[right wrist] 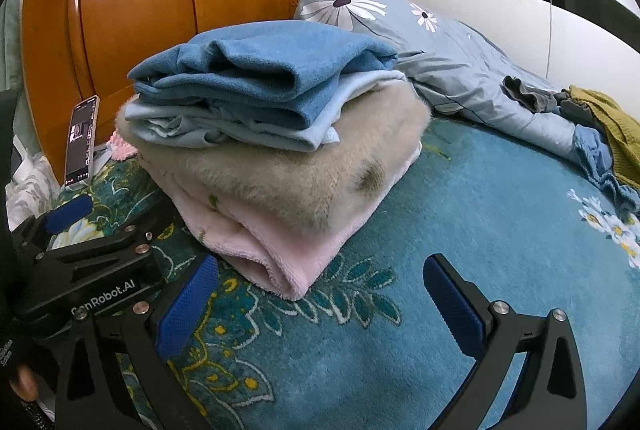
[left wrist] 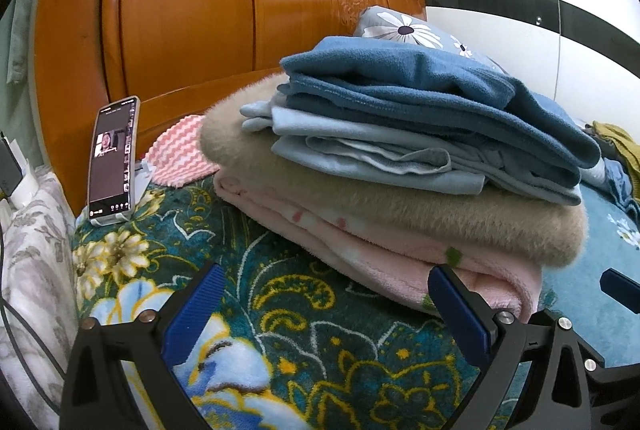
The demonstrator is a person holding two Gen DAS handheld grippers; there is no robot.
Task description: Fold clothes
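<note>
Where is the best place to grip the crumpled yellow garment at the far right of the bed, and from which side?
Probably grip the yellow garment at its upper ridge, coming from above with the right gripper, jaws open. It lies bunched on the bed, partly against the blue cloth, so no flat hem shows; a raised fold is easiest to pinch.

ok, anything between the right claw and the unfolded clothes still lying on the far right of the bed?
Nothing visible. The right claw is open over bare blue blanket, and that stretch runs clear to the mustard garment and crumpled clothes by it. The folded stack sits off to the left.
</note>
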